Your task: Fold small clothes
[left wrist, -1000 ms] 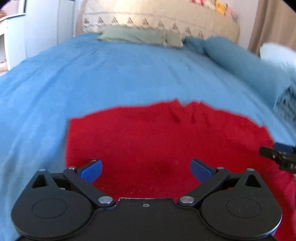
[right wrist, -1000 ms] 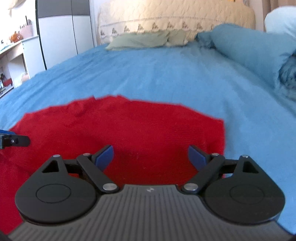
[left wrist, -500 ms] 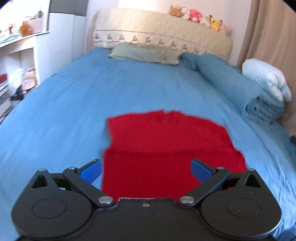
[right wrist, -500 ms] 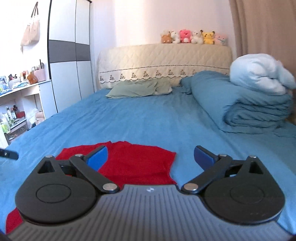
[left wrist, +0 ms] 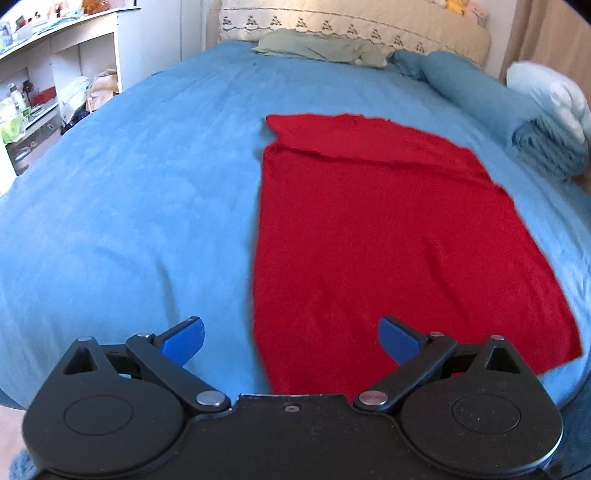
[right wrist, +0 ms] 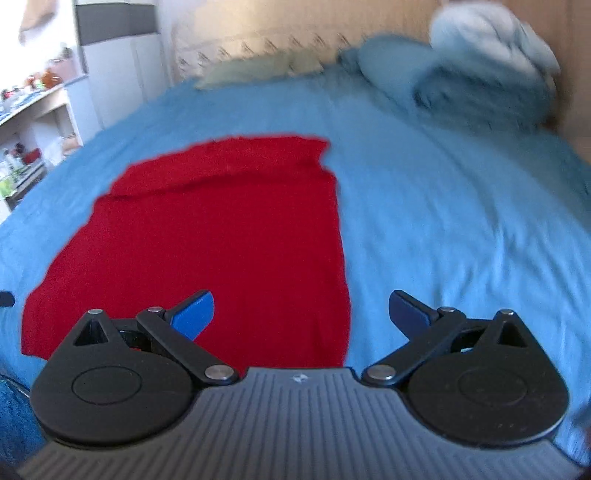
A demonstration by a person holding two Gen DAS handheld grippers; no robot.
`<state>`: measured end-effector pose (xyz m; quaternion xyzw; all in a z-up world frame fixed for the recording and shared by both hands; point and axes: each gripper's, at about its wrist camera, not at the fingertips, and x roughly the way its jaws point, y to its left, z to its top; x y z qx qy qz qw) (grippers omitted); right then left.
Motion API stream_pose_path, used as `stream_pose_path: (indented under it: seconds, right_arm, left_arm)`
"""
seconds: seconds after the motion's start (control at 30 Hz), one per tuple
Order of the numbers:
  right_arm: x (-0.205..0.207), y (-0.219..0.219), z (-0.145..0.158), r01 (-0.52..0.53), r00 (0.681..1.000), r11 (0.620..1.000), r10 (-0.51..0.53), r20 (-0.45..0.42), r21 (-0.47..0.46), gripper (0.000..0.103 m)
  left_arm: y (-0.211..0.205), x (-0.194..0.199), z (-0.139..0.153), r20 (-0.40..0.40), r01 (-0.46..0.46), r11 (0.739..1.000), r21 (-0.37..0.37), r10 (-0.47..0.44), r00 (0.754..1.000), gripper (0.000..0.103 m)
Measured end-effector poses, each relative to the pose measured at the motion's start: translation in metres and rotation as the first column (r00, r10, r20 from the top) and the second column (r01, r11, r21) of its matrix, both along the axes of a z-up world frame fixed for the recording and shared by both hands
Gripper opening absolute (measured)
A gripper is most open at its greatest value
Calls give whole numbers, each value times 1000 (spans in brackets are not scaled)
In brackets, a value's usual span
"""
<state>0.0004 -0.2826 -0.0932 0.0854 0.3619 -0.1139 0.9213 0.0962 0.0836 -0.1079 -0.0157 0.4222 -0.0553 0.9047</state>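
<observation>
Location: a home bedroom. A bed with a blue bedspread [left wrist: 140, 192] fills the view. At 12 o'clock stand a quilted headboard [left wrist: 354, 26] and green pillow [left wrist: 317, 48]; at 2 o'clock, folded blankets [left wrist: 546, 122]; at 10 o'clock, cluttered white shelves [left wrist: 48, 74].

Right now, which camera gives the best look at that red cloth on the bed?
The left wrist view. There the red cloth is sharp, and its folded-over far edge shows clearly on the blue bedspread. The right wrist view shows the same cloth, but blurred, with its near edge hidden behind the open right claw.
</observation>
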Motion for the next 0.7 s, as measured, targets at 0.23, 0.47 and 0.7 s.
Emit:
stream_pose_path:
  seconds: [0.23, 0.47, 0.7]
  right_arm:
    - [-16, 7, -30, 33, 997, 999, -32, -72, 12, 103]
    - [-17, -2, -41, 53, 995, 997, -48, -89, 54, 103]
    - [-15, -6, -47, 69, 992, 996, -64, -108, 52, 103]
  left_arm:
    - [3, -5, -24, 17, 28, 999, 20, -28, 999, 100]
    - [8, -7, -37, 18, 55, 995, -80, -54, 998, 79]
    - [3, -1, -45, 5, 68, 995, -71, -67, 998, 62]
